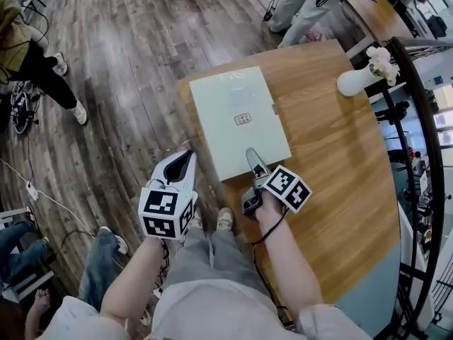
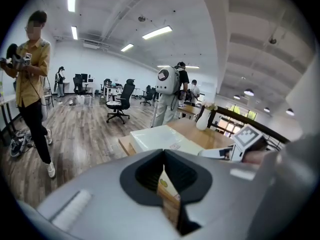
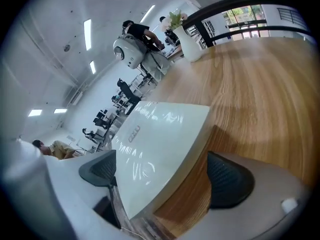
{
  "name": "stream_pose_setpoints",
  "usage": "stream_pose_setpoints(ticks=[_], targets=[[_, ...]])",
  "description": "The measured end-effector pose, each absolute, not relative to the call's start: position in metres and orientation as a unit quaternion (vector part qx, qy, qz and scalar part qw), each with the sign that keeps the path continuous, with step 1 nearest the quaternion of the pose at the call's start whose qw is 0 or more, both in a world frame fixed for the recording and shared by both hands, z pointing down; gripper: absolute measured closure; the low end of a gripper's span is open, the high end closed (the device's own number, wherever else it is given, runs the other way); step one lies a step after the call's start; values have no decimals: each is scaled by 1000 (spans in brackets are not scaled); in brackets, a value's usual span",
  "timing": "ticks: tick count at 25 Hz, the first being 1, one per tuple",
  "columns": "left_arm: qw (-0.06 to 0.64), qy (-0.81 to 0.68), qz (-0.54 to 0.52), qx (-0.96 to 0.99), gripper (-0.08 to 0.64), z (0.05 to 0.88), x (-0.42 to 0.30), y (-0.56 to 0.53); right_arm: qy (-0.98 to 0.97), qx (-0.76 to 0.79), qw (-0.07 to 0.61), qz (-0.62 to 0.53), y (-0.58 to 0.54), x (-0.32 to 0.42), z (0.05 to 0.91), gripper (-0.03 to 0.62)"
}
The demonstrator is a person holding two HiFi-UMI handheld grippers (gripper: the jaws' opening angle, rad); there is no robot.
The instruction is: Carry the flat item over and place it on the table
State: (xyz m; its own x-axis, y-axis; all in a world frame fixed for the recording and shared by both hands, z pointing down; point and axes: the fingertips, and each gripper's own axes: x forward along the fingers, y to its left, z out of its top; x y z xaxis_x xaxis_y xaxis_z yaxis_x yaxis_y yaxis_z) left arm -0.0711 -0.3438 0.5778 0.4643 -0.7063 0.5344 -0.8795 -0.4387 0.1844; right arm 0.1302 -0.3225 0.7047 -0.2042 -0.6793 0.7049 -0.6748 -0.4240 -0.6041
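Note:
The flat item is a white, shallow box with a small label, lying on the wooden table with its near end at the table's near-left edge. My right gripper is open, its jaws either side of the box's near right corner; the right pad stands clear of it over bare wood. My left gripper hovers off the table edge, just left of the box's near end. Its jaws are shut to a thin slit with nothing in them.
A white vase with flowers stands at the table's far right, beside a dark curved railing. People stand on the wood floor at left and beyond the table. Office chairs sit further back.

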Motion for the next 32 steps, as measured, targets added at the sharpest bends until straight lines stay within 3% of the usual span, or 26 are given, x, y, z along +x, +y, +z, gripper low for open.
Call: stream_pose_setpoints(ticks=[2, 7, 17, 24, 32], targets=[[219, -483, 188, 827, 557, 566, -71, -340, 548, -636, -1, -542, -318, 134, 688, 44], [197, -494, 168, 830, 557, 527, -74, -327, 613, -641, 6, -462, -312, 136, 626, 200], [150, -505, 127, 841, 557, 439, -72, -290, 721, -607, 12, -333, -296, 118, 500, 425], [111, -503, 101, 851, 557, 380, -71, -263, 786, -589, 9, -190, -275, 98, 401, 493], [43, -511, 73, 855, 557, 311, -87, -226, 831, -545, 32, -106, -233, 69, 316, 571]])
